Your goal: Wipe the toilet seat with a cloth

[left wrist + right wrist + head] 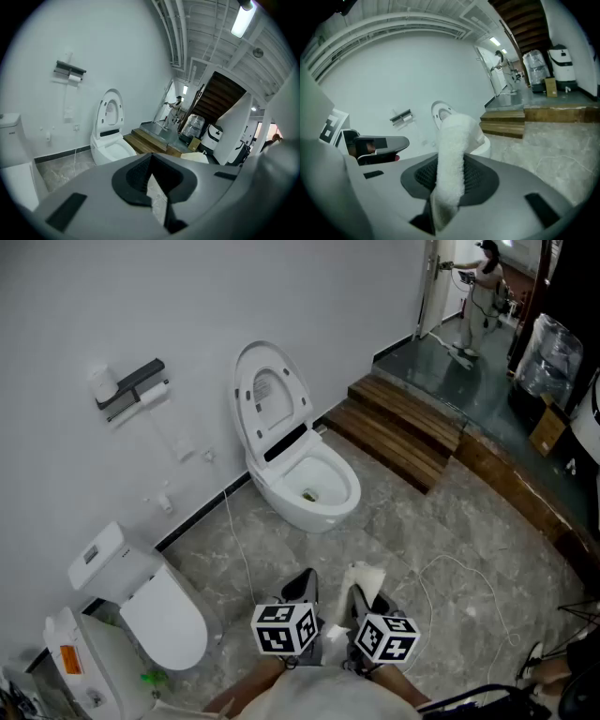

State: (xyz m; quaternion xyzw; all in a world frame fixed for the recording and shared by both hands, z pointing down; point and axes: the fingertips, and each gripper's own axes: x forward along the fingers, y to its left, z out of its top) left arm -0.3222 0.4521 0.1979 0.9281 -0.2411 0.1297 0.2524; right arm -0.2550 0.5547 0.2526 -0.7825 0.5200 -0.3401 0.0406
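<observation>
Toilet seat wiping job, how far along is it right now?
Done: the white fluffy cloth is clamped in the right gripper. In hand: both grippers hang over the grey marbled floor short of the white toilet, the left gripper shut and empty. Left: reaching the toilet and all the wiping.

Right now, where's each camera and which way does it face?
Head view: person's head, steeply down at the toilet; left hand-held gripper, right hand-held gripper at bottom.
Left gripper view: rides the left one, facing the toilet; jaws shut, empty.
Right gripper view: rides the right one; jaws shut on the cloth.
Shared: toilet, wooden steps.
</observation>
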